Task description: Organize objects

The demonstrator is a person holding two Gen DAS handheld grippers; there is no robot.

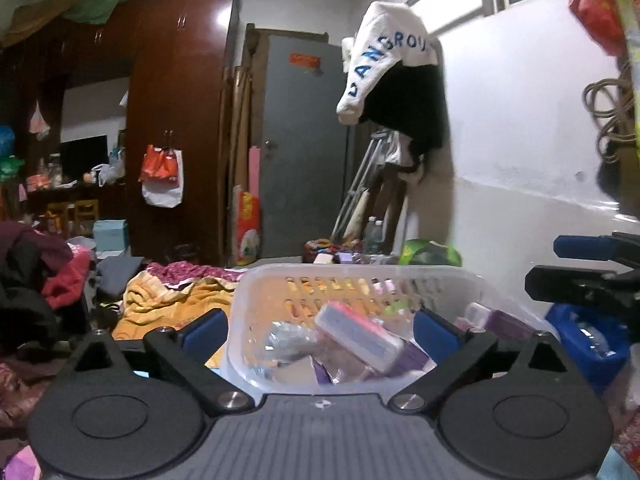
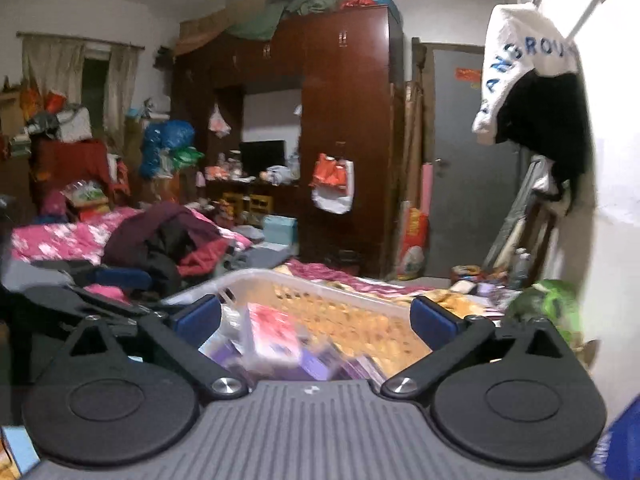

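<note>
A translucent white plastic basket (image 1: 256,280) sits in front of my left gripper (image 1: 320,330), whose jaws are wide open and empty. One blue pad is outside the basket's left wall and the other is over its inside. The basket holds a pink and white box (image 1: 358,334), purple packets (image 1: 508,322) and clear wrapped items (image 1: 288,338). My right gripper (image 2: 316,318) is open and empty over the same basket (image 2: 320,286), above a pink box (image 2: 272,336) and purple packets (image 2: 320,360). The right gripper also shows at the right edge of the left wrist view (image 1: 592,268).
Orange and yellow cloth (image 1: 168,300) lies left of the basket. A blue container (image 1: 588,340) stands to its right by the white wall. A bed with pink bedding and piled clothes (image 2: 132,236) is to the left. A dark wardrobe (image 2: 344,140) and grey door (image 1: 304,148) stand behind.
</note>
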